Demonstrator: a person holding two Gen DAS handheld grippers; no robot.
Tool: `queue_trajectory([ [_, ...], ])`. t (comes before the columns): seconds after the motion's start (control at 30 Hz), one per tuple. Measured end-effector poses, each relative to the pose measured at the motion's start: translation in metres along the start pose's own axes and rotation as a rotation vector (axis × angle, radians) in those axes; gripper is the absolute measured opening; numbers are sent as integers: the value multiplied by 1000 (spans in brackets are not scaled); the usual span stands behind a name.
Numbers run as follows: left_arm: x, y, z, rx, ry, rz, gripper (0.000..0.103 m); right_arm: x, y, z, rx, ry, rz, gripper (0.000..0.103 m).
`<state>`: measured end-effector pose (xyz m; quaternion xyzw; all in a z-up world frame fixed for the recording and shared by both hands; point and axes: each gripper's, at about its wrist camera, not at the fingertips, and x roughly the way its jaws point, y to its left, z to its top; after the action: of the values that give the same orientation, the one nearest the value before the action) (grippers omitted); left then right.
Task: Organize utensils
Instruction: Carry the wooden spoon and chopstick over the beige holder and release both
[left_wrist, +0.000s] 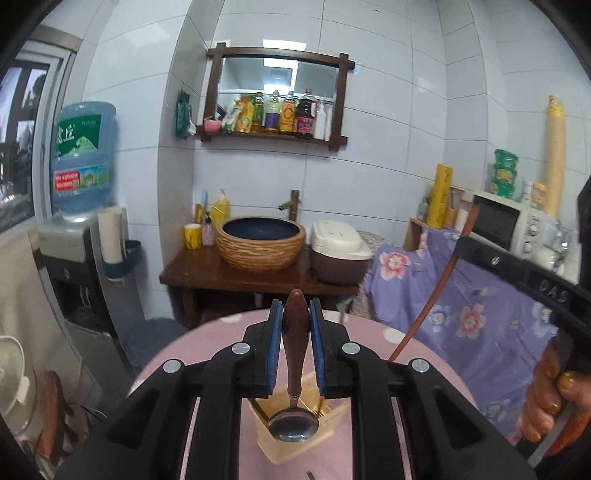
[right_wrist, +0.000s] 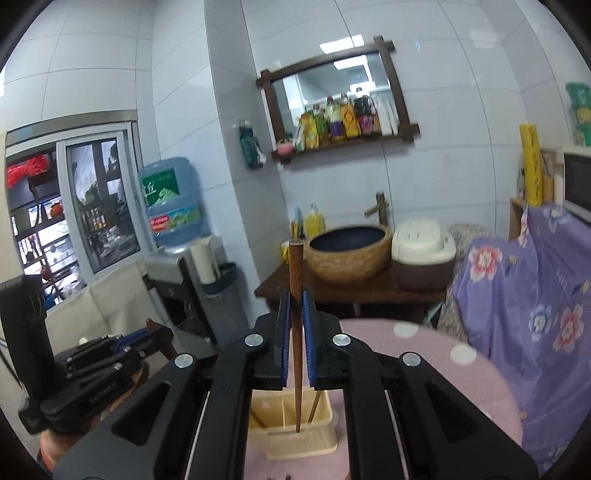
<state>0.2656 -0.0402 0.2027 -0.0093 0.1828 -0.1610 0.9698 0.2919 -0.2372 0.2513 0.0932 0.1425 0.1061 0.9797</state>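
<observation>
The left tool (left_wrist: 295, 347) is clenched on the wooden handle of a spoon (left_wrist: 294, 424), bowl hanging down over the cream utensil holder (left_wrist: 321, 443) on the pink surface (left_wrist: 207, 339), apparently so it can drop in handle-up. The right tool (right_wrist: 295, 347) grips a wooden chopstick (right_wrist: 295, 280) upright, its tip already inside the holder's right compartment, where another chopstick (right_wrist: 314, 406) leans. Holding both pieces vertically likely suits the narrow slots; each tool grasps near mid-length for control.
</observation>
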Motion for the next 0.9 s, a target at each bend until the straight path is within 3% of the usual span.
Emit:
queue_trajectory([
  [0.13,33,6,-9,-27,34,12,16,31,2,-13,-11,12,-50,8],
  [0.27,60,11,-39,-47,75,37,16,57,-3,-42,-13,73,-75,8],
  [0.6,91,14,-89,-75,205,23,16,92,-22,-99,31,206,-81,8],
  [0.9,106,14,-109,-96,262,4,16,94,-32,-109,41,198,-86,8],
])
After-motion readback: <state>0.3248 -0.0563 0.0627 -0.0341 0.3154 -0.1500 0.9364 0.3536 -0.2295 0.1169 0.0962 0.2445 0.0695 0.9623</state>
